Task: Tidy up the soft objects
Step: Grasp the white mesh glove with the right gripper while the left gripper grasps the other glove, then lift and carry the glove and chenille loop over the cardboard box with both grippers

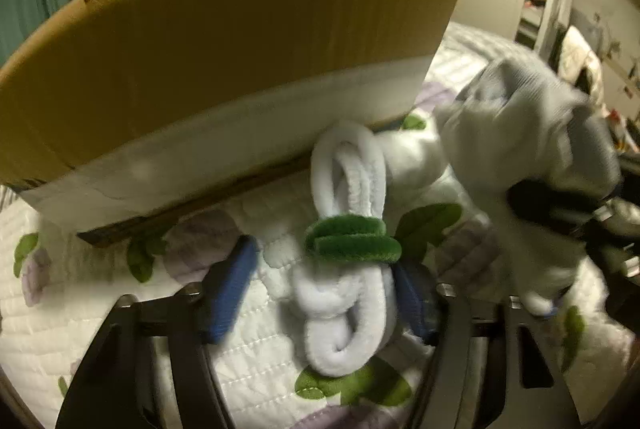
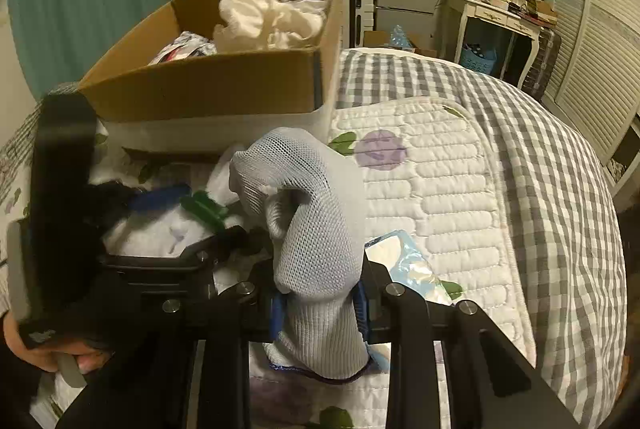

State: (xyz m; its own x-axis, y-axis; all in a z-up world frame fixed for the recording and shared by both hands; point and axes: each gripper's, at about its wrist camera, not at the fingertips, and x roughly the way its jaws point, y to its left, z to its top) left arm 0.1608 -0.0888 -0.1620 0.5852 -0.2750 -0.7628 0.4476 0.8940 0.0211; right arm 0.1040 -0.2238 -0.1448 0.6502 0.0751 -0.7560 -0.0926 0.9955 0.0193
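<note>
Sorting step: your right gripper (image 2: 320,303) is clamping the pale grey mesh sock (image 2: 316,213); your left gripper (image 1: 324,293) is straddling, jaws apart, the white plush green-banded bundle (image 1: 348,241) on the bed quilt (image 1: 256,361).
Next, you are likely needing to lift the sock over the brown cardboard box (image 2: 224,85) rim.

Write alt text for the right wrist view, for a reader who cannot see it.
The right gripper is shut on a grey mesh sock above a quilted pad on a checked bed. Behind stands an open cardboard box holding white cloth; at left, the left gripper is near a white and green bundle.
</note>
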